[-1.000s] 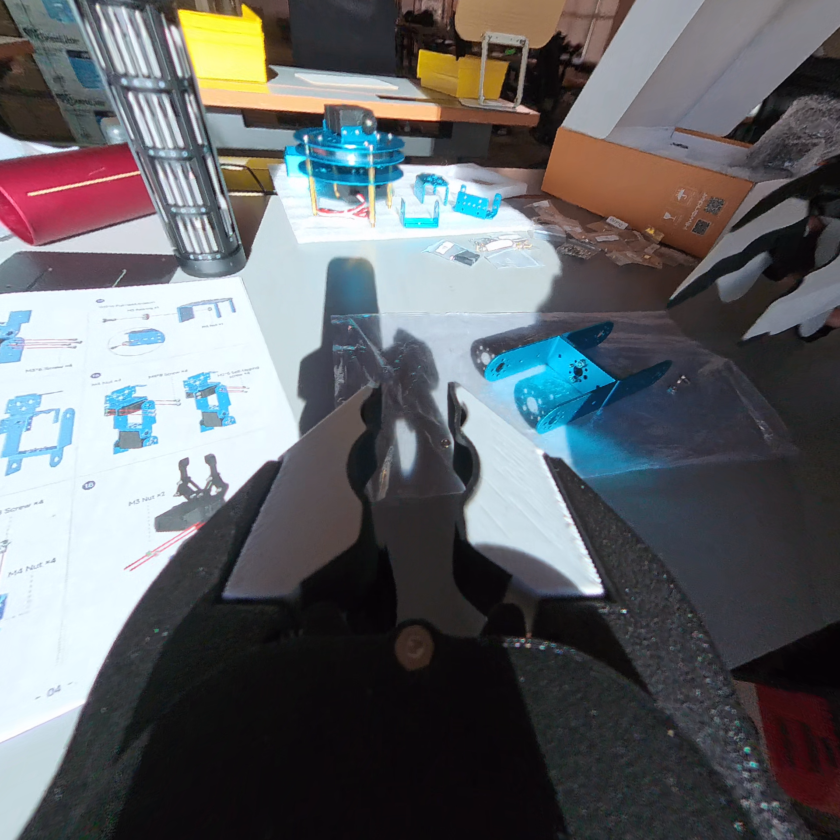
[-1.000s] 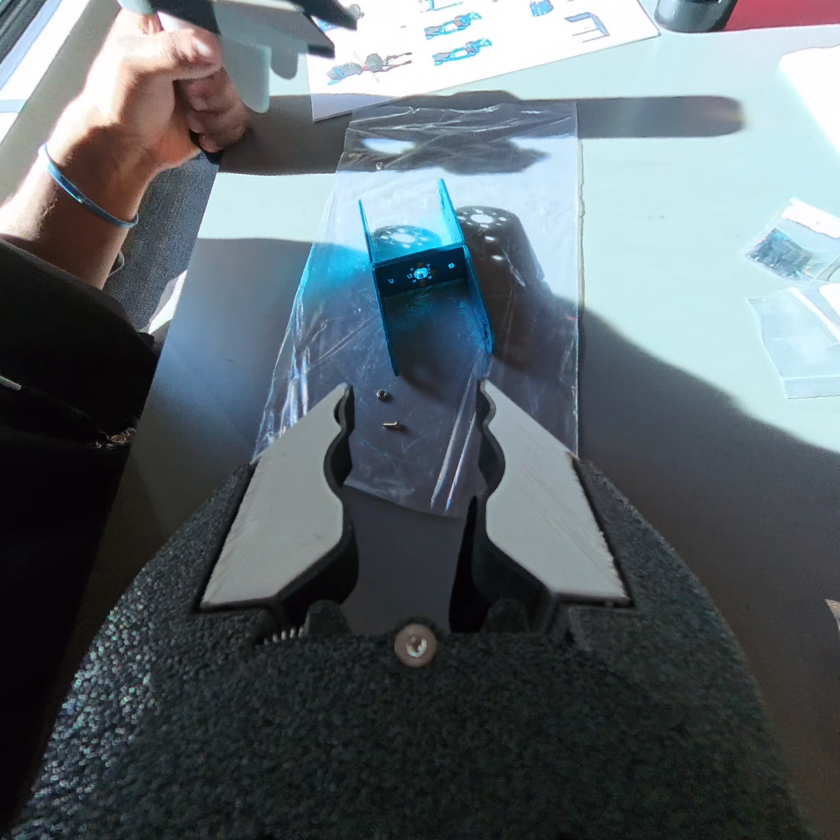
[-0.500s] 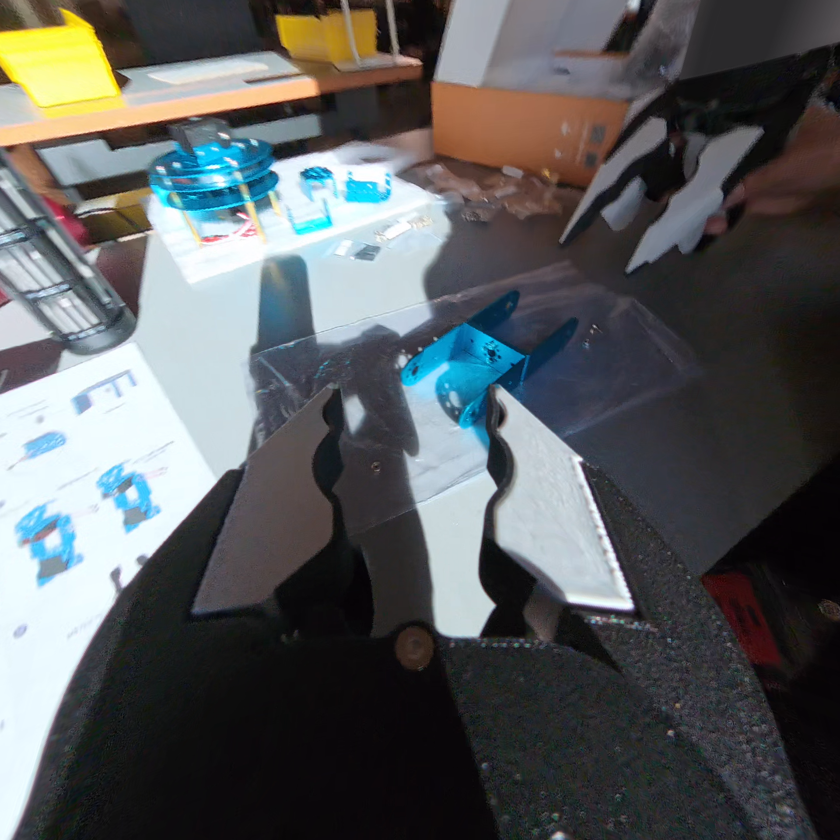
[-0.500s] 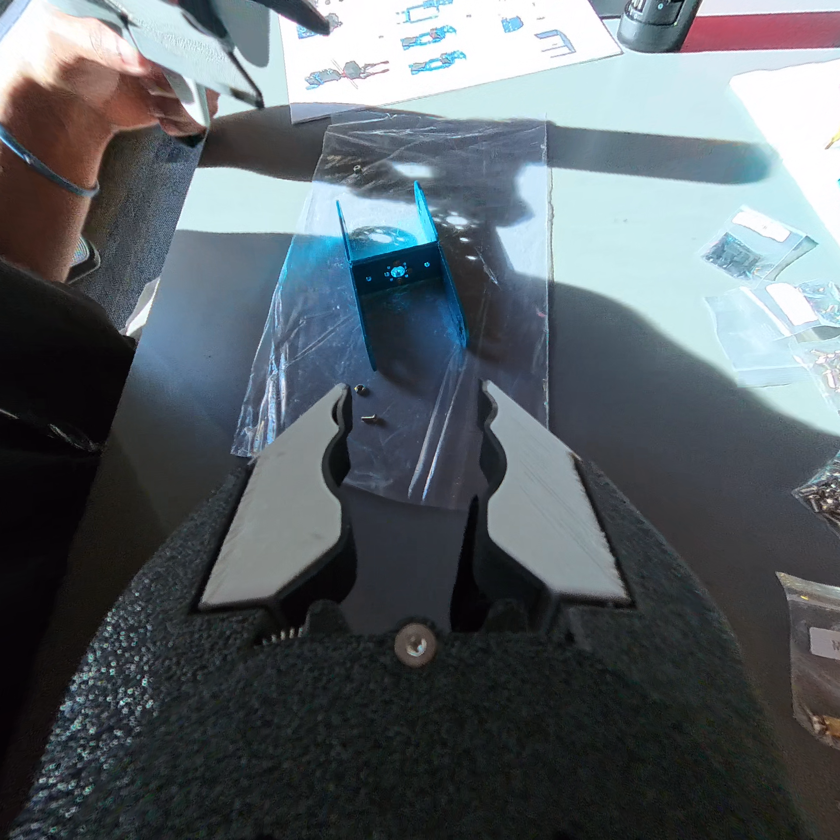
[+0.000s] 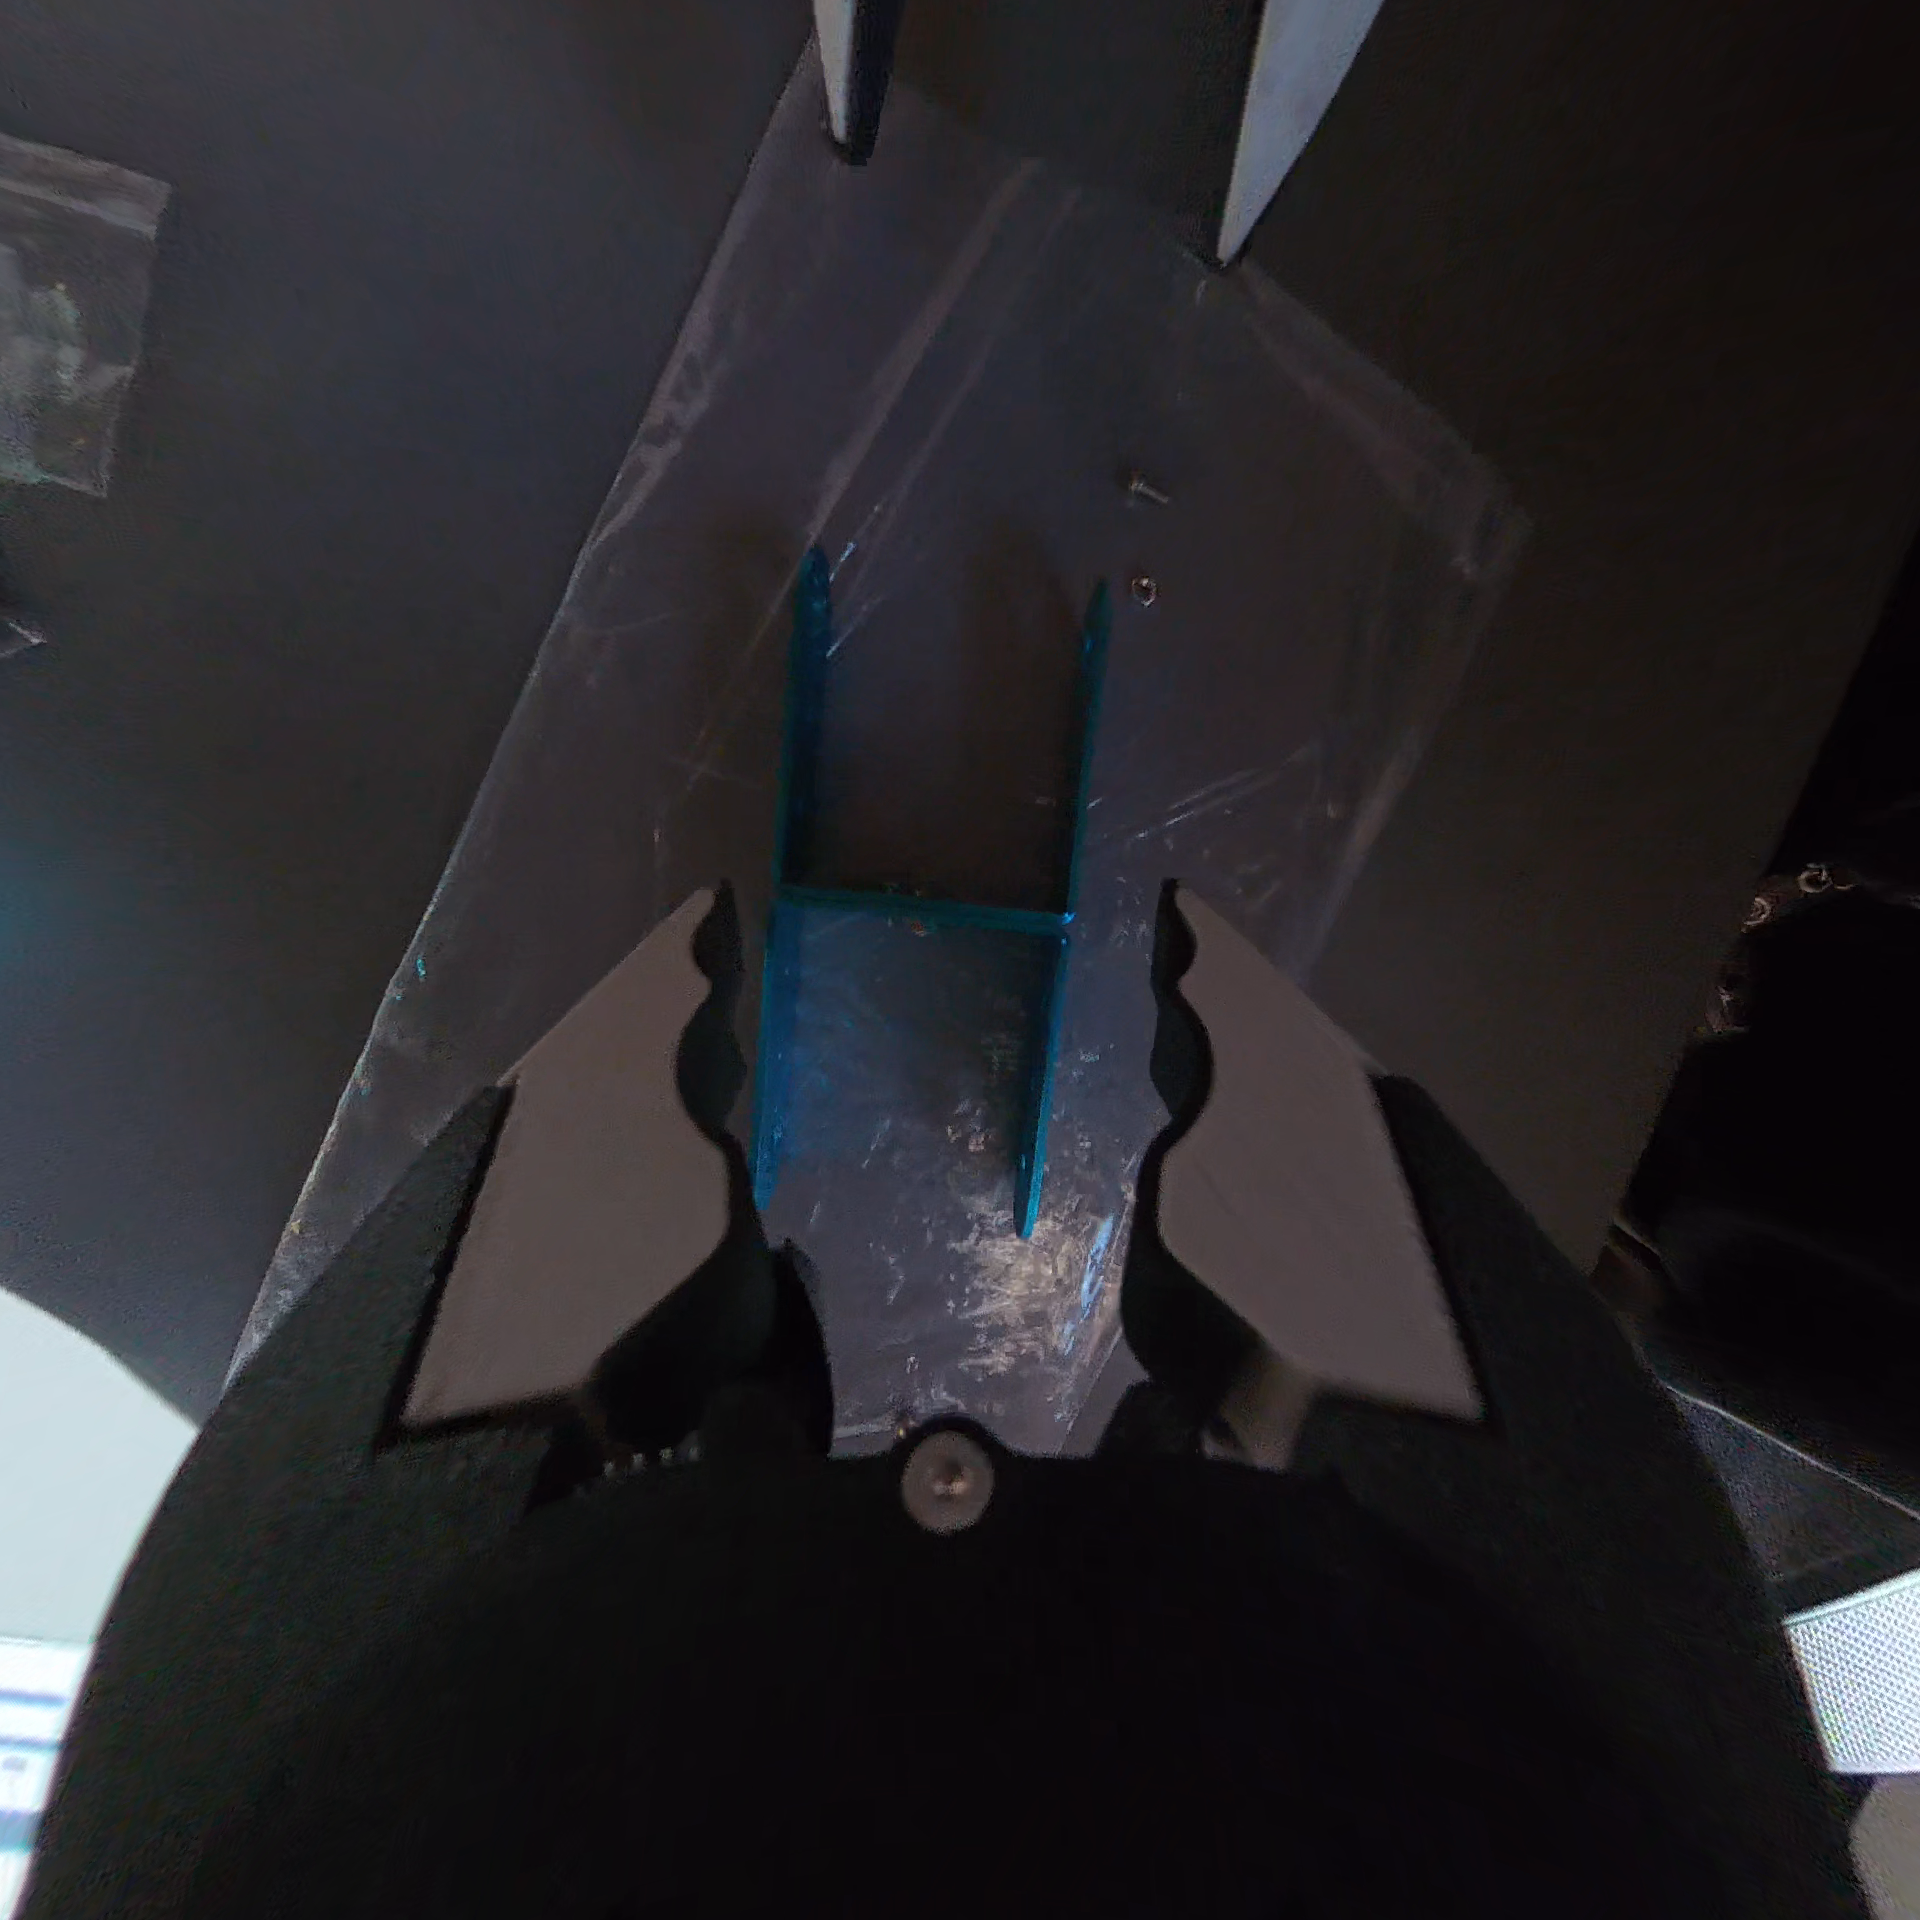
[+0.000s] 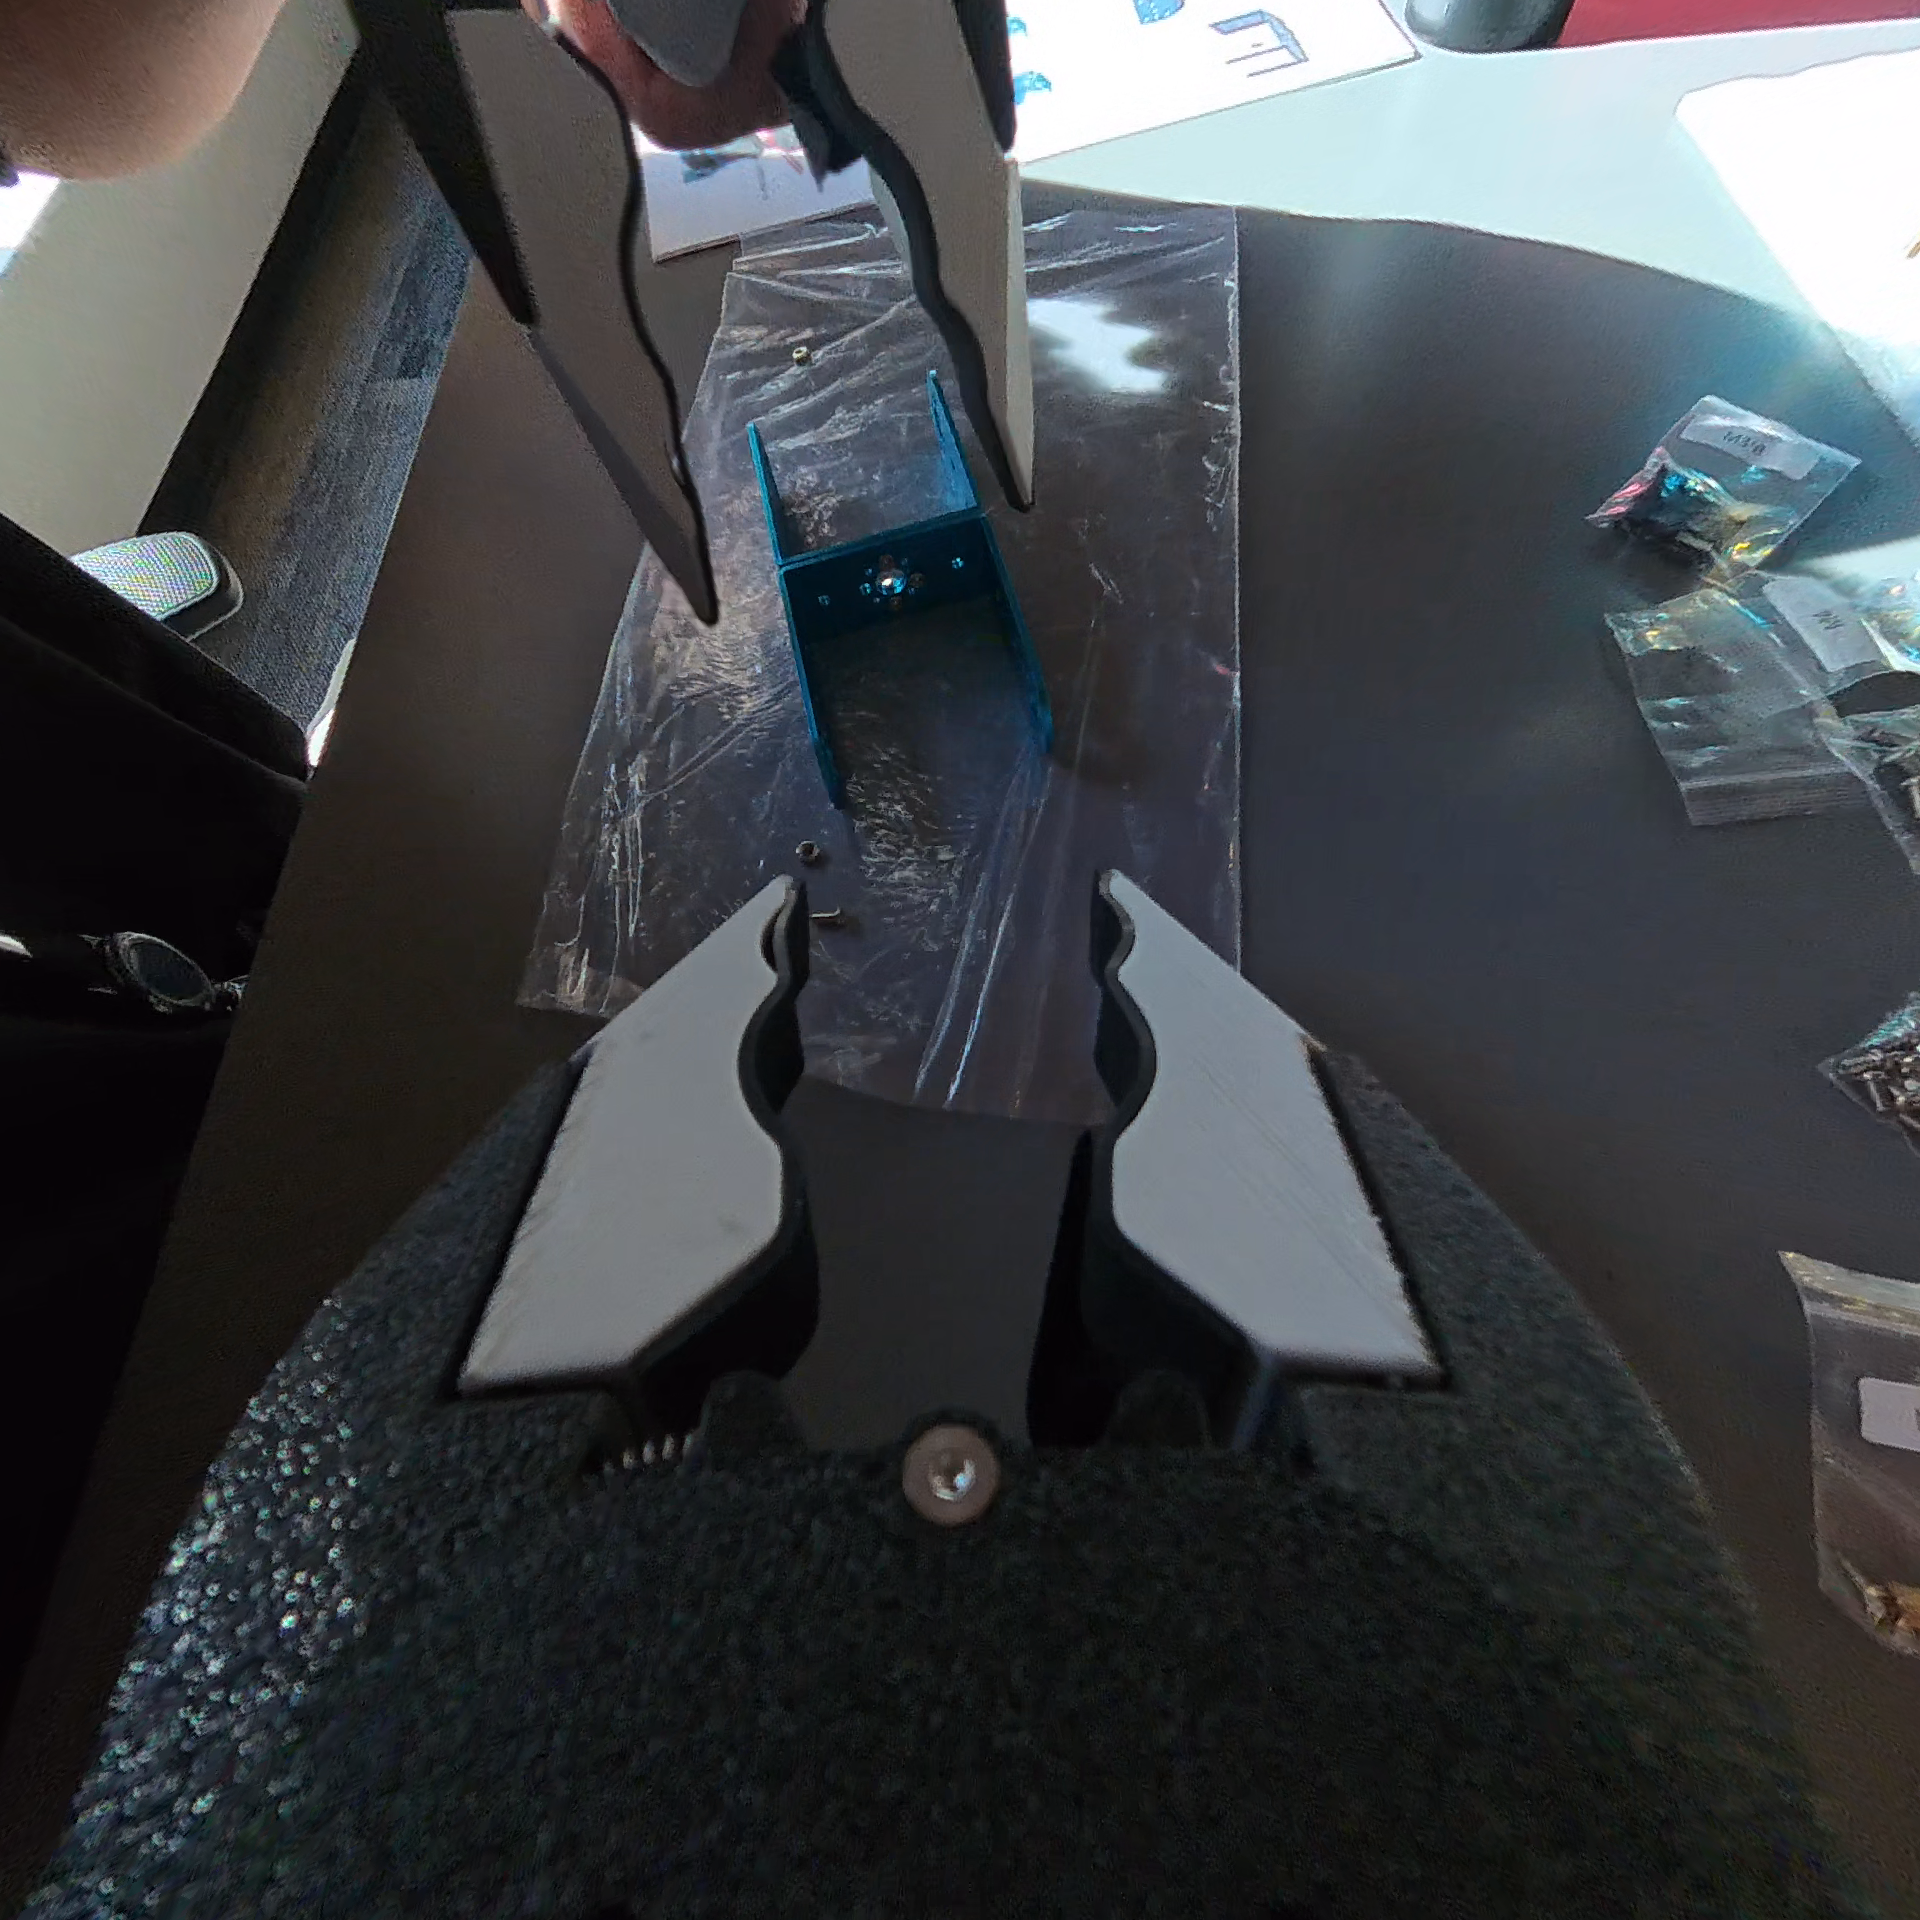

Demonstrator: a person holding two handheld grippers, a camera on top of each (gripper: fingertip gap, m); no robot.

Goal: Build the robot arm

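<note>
A blue metal U-bracket [image 5: 925,916] lies on a clear plastic bag [image 5: 1247,727] on the table, in shadow. My left gripper [image 5: 945,894] is open and points down over the bracket, one fingertip on each side of it, apart from it. In the right wrist view the left gripper [image 6: 864,556] hangs over the far half of the bracket [image 6: 894,597]. My right gripper [image 6: 948,883] is open and empty, over the near end of the bag [image 6: 1143,520]; its tips also show in the left wrist view [image 5: 1039,197]. Two small screws [image 6: 805,852] lie on the bag near its left fingertip.
Small bags of hardware [image 6: 1725,707] lie to the right of the plastic bag. A printed instruction sheet [image 6: 1195,62] lies at the far end. A person's dark sleeve and watch [image 6: 156,971] are at the left, past the table edge. A loose screw [image 5: 1148,494] lies beyond the bracket. There is about 11 cm between the tips of the two grippers.
My left gripper has swung from beside the plastic bag to above the bracket, pointing down, and opened wider. My right gripper has stayed open and drawn back a little along the bag.
</note>
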